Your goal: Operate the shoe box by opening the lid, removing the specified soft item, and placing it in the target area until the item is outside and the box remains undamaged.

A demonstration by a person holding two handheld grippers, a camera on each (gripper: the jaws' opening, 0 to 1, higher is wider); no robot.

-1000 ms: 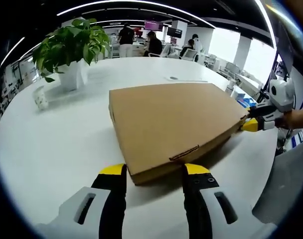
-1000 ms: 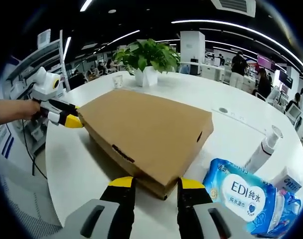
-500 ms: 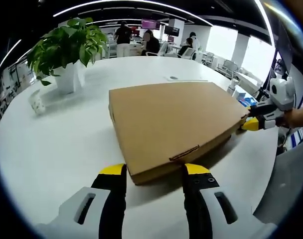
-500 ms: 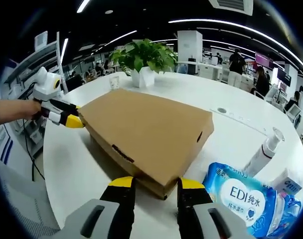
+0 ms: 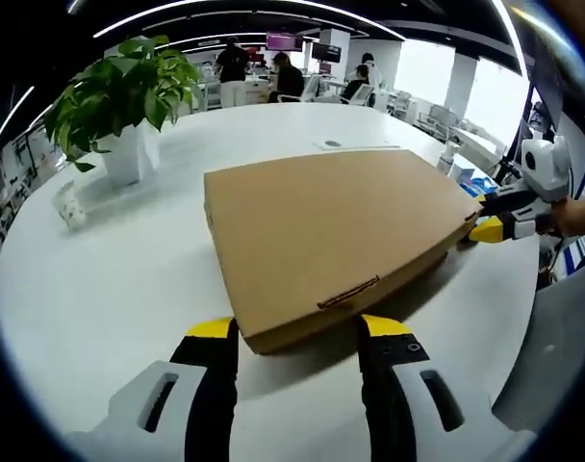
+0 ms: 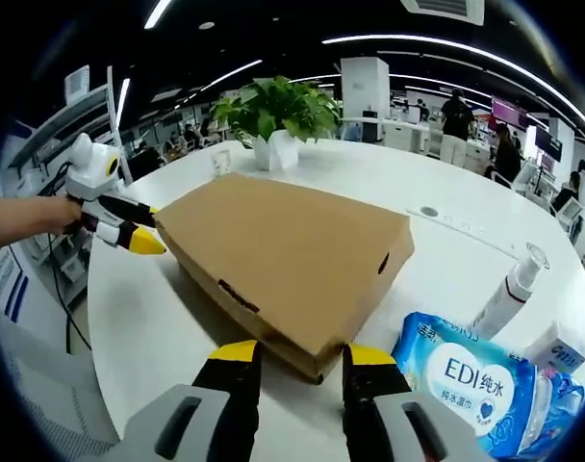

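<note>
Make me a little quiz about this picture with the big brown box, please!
1. True or false: the lid of the shoe box is shut.
2. What stands in the white pot on the table? A) a plant B) a lamp C) a doll
3. What colour is the wipes pack near the right gripper?

Key: 1 true. 2 A. 3 blue and white.

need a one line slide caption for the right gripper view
Right gripper open at a corner of the closed cardboard shoe box, left gripper at its far corner, wipes pack alongside.
</note>
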